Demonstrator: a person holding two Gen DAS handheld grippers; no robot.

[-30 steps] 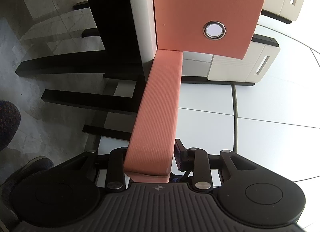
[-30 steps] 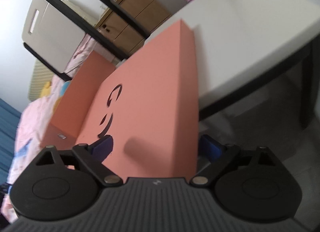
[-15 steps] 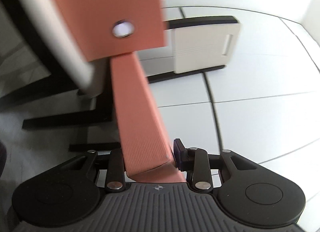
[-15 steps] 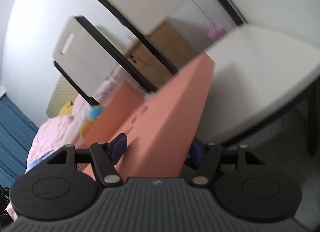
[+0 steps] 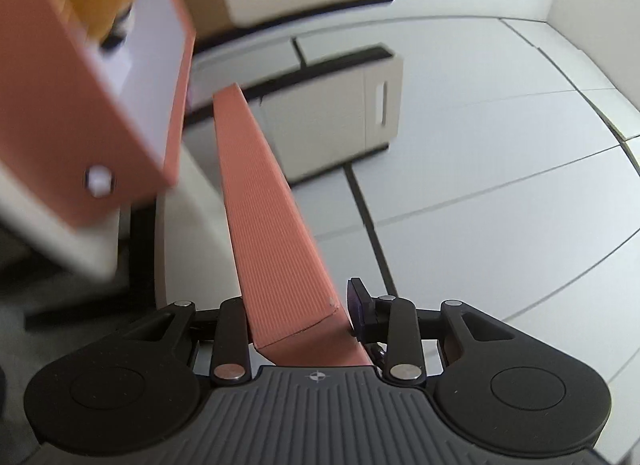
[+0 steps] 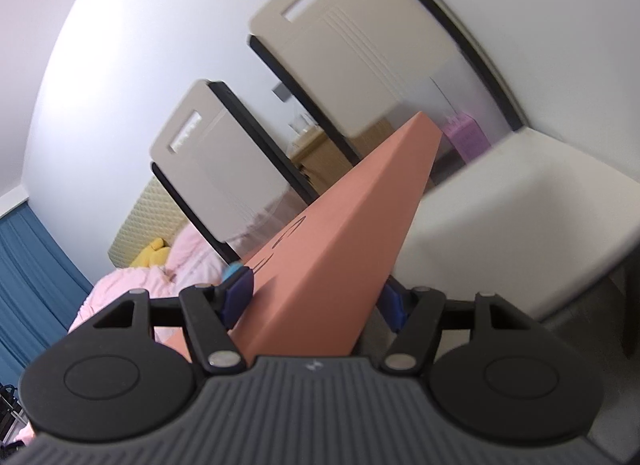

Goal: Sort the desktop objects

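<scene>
Salmon box (image 5: 276, 225) clamped in left gripper (image 5: 296, 325) jaws; right gripper (image 6: 316, 301) jaws grip its other part (image 6: 344, 233). Nothing visibly sorted; placement pending.

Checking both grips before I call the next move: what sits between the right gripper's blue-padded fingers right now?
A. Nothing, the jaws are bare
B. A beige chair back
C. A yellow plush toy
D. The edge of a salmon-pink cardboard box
D: in the right wrist view the salmon-pink cardboard box runs back between the blue pads of the right gripper.
</scene>
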